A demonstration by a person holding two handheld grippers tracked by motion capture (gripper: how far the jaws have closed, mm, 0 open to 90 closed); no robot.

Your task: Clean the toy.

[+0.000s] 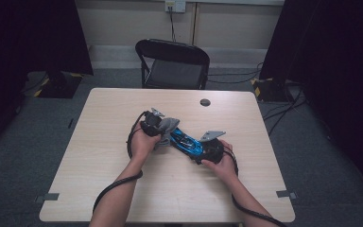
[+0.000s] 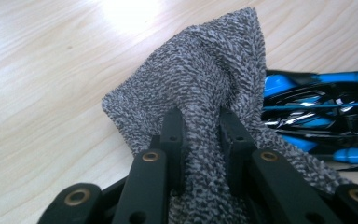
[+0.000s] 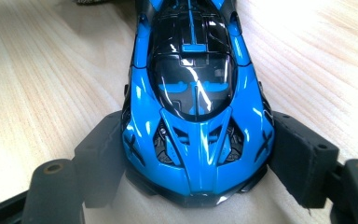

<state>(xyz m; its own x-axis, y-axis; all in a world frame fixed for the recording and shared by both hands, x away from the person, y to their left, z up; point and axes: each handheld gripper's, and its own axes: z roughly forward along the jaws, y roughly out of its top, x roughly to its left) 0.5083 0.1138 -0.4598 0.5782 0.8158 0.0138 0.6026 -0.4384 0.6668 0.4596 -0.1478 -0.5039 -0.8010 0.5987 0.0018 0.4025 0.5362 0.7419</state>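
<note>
A blue and black toy car (image 1: 185, 141) lies in the middle of the wooden table (image 1: 123, 189). My right gripper (image 1: 197, 147) is shut on the car (image 3: 196, 93) at one end, with a pad (image 3: 101, 149) pressed against each flank. My left gripper (image 1: 163, 128) is shut on a grey speckled cloth (image 1: 169, 125). In the left gripper view the cloth (image 2: 205, 74) rises bunched from between the jaws of the left gripper (image 2: 200, 123), and the car (image 2: 317, 109) lies just behind it at the right. The cloth touches the car's far end.
A black folding chair (image 1: 172, 64) stands just beyond the table's far edge. A small dark round disc (image 1: 205, 102) lies on the table near that edge. Cables trail from both grippers off the near edge. Dark curtains hang at both sides.
</note>
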